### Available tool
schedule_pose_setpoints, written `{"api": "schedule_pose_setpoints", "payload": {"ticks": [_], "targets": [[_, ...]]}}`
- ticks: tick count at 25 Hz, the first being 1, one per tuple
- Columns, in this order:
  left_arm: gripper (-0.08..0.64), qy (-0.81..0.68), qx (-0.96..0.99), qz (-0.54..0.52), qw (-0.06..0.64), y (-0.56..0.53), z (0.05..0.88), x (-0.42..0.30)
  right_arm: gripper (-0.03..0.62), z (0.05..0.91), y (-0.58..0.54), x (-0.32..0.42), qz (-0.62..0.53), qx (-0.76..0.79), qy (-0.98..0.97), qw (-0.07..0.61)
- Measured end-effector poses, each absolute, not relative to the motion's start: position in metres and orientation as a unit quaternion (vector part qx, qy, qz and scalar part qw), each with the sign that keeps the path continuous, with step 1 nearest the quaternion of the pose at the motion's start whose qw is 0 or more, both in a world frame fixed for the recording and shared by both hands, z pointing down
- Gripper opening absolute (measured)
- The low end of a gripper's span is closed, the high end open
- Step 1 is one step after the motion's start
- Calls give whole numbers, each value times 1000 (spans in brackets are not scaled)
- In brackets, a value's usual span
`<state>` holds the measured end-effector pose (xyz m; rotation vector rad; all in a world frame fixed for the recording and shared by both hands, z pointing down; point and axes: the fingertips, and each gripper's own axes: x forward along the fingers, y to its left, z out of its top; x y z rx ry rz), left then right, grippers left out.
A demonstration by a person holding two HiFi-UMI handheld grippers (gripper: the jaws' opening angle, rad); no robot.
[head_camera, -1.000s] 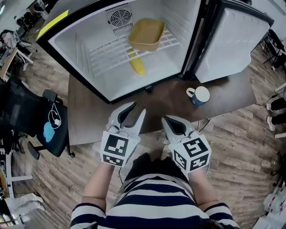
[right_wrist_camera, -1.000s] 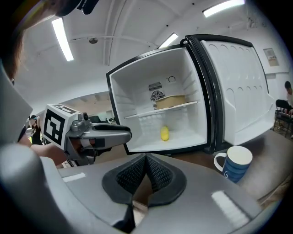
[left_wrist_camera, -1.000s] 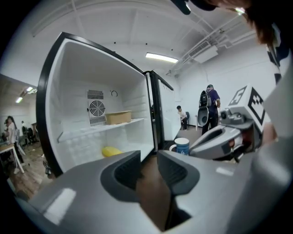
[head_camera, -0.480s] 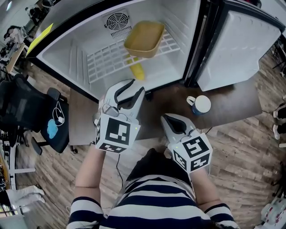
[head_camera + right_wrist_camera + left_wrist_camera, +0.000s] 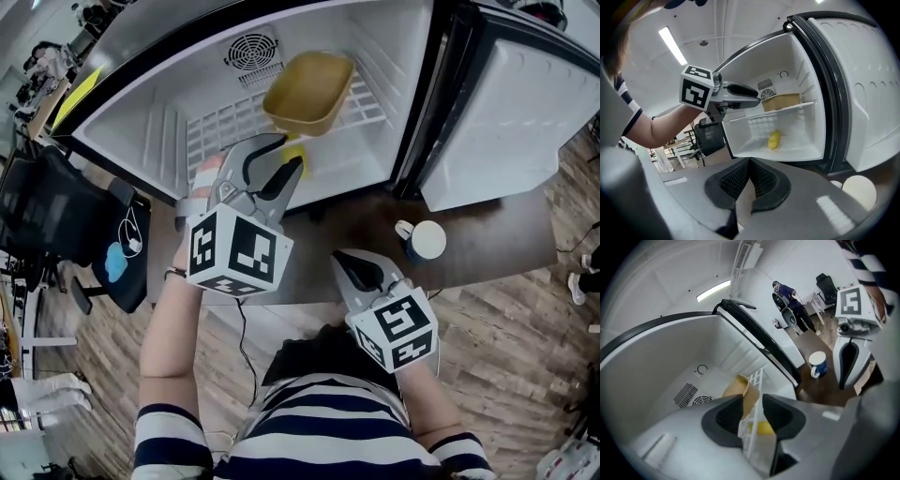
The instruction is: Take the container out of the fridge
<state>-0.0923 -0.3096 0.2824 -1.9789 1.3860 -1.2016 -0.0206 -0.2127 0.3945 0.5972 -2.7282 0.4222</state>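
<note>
A tan, tub-shaped container [image 5: 309,91] sits on the white wire shelf [image 5: 225,131] inside the open fridge; it also shows in the right gripper view [image 5: 782,101]. My left gripper [image 5: 287,156] is open, raised at the fridge mouth just short of the shelf's front edge, with nothing between its fingers. Along its jaws I see the container [image 5: 737,389] and the shelf edge in the gap. My right gripper [image 5: 361,272] is shut and empty, low over the table, well back from the fridge.
A yellow fruit-like item [image 5: 294,150] lies on the fridge floor under the shelf. The fridge door [image 5: 511,103] stands open at the right. A blue-and-white mug [image 5: 424,240] rests on the brown table [image 5: 328,230]. A black chair [image 5: 56,225] is at the left.
My left gripper has lifted and moved forward from the table's near edge up to the fridge opening. The right gripper has hardly moved.
</note>
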Motion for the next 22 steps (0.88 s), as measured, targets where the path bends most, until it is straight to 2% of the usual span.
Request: {"api": "schedule_pose_setpoints", "payload": {"ticks": [13,22], "targets": [[0,402,-713,-530,221,-357,298,-87,-3,416,-224,-17,154,173,-957,174],[0,361,-723,-551,210,-369,305,-93,-3,433,-232,-18,163,163,-956,182]]}}
